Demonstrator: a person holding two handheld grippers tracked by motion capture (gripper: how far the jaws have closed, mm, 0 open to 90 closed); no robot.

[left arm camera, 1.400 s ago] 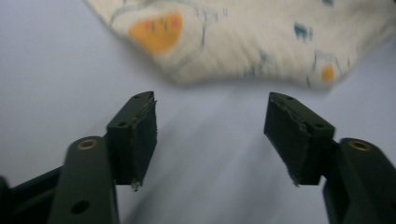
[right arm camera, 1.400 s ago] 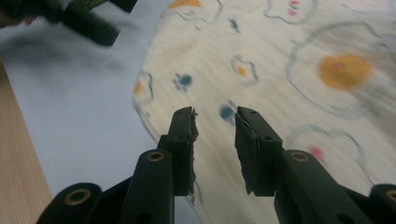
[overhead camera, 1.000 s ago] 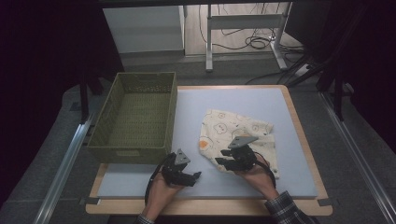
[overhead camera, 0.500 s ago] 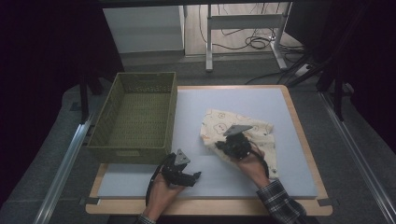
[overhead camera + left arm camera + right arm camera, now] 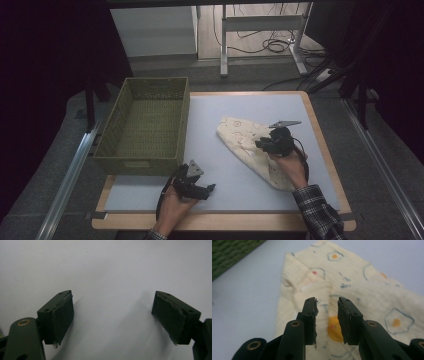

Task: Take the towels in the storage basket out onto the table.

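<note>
Now right gripper [image 5: 264,144] (fingers [image 5: 310,315] parted) over cloth [image 5: 240,140]

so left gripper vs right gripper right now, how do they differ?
Jaws: the left gripper stands wide open; the right gripper shows a narrow gap, its jaws having just been opening, with nothing pinched between them.
Under the jaws: the left has bare pale table mat; the right is over the egg-print cloth.
Place: the left sits near the green basket at the table's near edge; the right is farther in, at the right.
Shared: black, hand-held, holding nothing.
</note>
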